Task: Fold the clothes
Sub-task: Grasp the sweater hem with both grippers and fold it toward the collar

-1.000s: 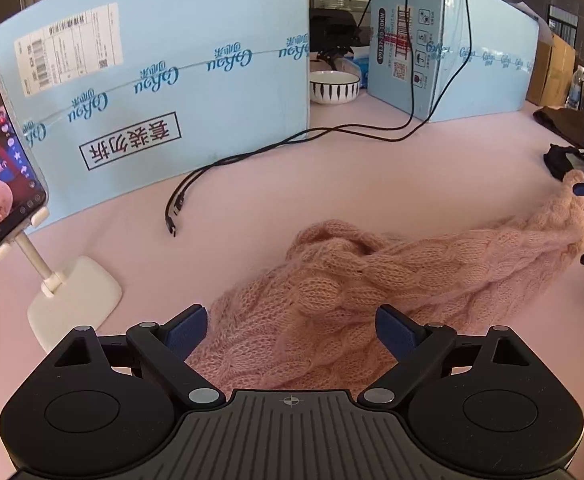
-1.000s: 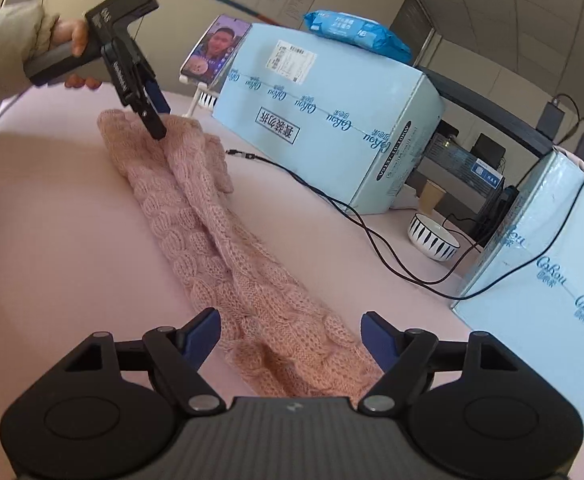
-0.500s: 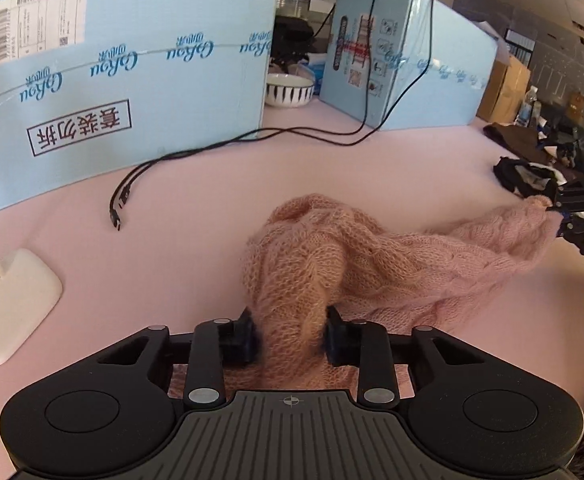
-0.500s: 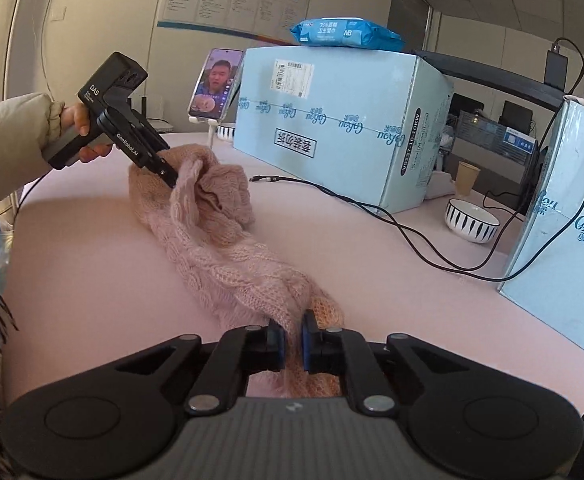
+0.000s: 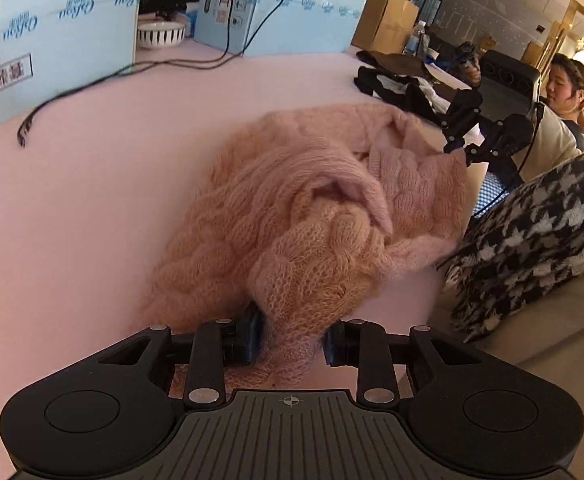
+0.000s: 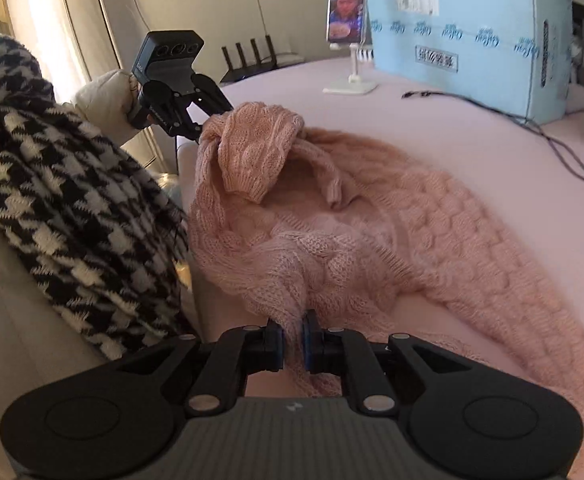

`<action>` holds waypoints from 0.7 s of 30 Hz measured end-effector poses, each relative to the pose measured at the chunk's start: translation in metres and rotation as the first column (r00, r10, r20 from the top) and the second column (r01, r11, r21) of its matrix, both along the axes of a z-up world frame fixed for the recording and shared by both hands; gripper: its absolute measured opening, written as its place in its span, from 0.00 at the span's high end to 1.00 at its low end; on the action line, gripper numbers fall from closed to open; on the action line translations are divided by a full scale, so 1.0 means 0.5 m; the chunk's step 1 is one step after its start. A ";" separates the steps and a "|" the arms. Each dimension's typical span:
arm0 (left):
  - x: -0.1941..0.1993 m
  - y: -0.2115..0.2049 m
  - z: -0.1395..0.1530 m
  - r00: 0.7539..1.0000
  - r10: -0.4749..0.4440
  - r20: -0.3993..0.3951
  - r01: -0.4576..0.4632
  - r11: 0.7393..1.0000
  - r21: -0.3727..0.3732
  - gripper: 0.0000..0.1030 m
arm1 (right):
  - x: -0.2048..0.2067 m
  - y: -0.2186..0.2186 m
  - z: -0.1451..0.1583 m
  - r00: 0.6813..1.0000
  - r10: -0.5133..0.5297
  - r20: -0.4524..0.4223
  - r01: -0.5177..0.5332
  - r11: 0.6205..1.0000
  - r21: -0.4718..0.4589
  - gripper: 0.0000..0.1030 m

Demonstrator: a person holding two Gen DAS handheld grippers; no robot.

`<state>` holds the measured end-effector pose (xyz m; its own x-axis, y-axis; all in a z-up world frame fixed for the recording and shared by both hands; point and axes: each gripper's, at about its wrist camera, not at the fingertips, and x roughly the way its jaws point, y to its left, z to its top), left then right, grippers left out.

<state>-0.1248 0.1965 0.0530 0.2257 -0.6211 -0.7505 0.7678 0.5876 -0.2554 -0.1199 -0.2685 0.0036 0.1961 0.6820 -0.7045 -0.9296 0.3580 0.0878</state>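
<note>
Sweater [image 6: 372,216], pink cable-knit, lies bunched on the pink counter [image 6: 512,168], long axis running between my hands. My right gripper [image 6: 292,340] pinches its near end tight; my left gripper [image 5: 292,340], fingers easing slightly apart, has knit bunched between them.

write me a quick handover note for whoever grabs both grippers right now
Left gripper: thick bunch of the pink knit sweater between its jaws, which are opening slightly.
Right gripper: shut on a thin pinch of the sweater's near edge.
Sweater: bunched on the pink table, one end lifted and draped near the table edge beside the houndstooth garment.
Done: both ends gripped.
Left: lay it flat, make a neat fold.
</note>
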 end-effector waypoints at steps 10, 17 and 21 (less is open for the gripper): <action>-0.091 -0.031 0.062 0.959 0.044 0.281 -0.053 0.998 0.026 0.25 | -0.009 -0.007 0.011 0.990 -0.109 0.084 0.108 0.994 0.018 0.50; -0.119 -0.118 0.012 0.949 -0.131 0.288 0.090 0.984 0.152 0.25 | -0.072 0.028 -0.007 0.936 -0.058 0.347 0.068 0.998 -0.018 0.28; -0.109 -0.113 0.025 0.958 -0.106 0.266 0.093 0.994 0.060 0.31 | -0.082 0.057 -0.014 0.954 0.004 0.300 0.012 0.999 -0.053 0.91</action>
<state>-0.1791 0.1403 0.0653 0.3619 -0.6166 -0.6992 0.8595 0.5111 -0.0058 -0.1608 -0.2400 -0.0033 0.4067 0.6434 -0.6485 -0.9087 0.3582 -0.2144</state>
